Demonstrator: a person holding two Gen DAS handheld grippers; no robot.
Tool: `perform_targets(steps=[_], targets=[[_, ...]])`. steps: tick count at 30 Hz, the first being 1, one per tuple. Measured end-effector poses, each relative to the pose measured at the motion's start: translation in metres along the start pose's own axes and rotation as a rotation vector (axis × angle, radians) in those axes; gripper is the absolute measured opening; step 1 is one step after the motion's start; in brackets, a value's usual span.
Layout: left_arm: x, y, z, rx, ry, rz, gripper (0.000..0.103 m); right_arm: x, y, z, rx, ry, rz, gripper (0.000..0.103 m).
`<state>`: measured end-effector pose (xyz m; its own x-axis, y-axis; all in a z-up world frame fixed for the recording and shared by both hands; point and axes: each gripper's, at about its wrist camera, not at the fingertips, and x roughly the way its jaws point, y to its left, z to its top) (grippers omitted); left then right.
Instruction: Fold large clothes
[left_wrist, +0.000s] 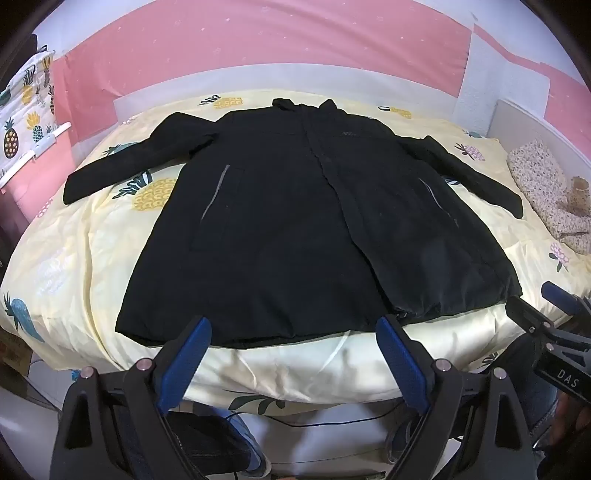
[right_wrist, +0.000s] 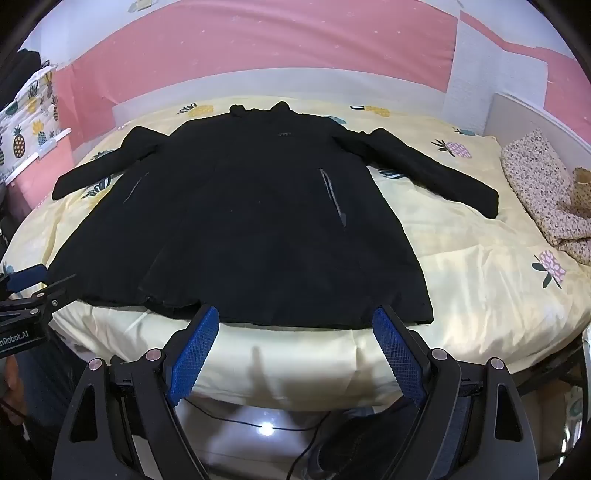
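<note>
A long black coat (left_wrist: 314, 221) lies face up and spread flat on the bed, collar toward the far pink wall (left_wrist: 258, 48), both sleeves stretched outward, hem at the near edge of the pale yellow pineapple-print bedspread (left_wrist: 74, 258). A floral-patterned bundle of fabric (right_wrist: 539, 192) sits at the bed's right side, well apart from the coat; a pineapple-print cloth (left_wrist: 26, 107) hangs at the far left. A thin dark cable (right_wrist: 240, 422) crosses the floor below. The left gripper (left_wrist: 293, 325) and right gripper (right_wrist: 295, 315) both hover just short of the hem, side by side, fingers spread wide and holding nothing, neither touching the fabric.
</note>
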<state>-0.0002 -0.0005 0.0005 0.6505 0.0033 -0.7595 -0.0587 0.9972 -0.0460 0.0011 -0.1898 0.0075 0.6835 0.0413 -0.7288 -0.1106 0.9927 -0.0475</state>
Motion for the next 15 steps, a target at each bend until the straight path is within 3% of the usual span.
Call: perform_targets(steps=[15], targets=[[-0.0001,-0.0024,0.0002,0.001,0.004,0.001,0.092,-0.0023,0.0017,0.0004,-0.003,-0.003,0.002,0.086]])
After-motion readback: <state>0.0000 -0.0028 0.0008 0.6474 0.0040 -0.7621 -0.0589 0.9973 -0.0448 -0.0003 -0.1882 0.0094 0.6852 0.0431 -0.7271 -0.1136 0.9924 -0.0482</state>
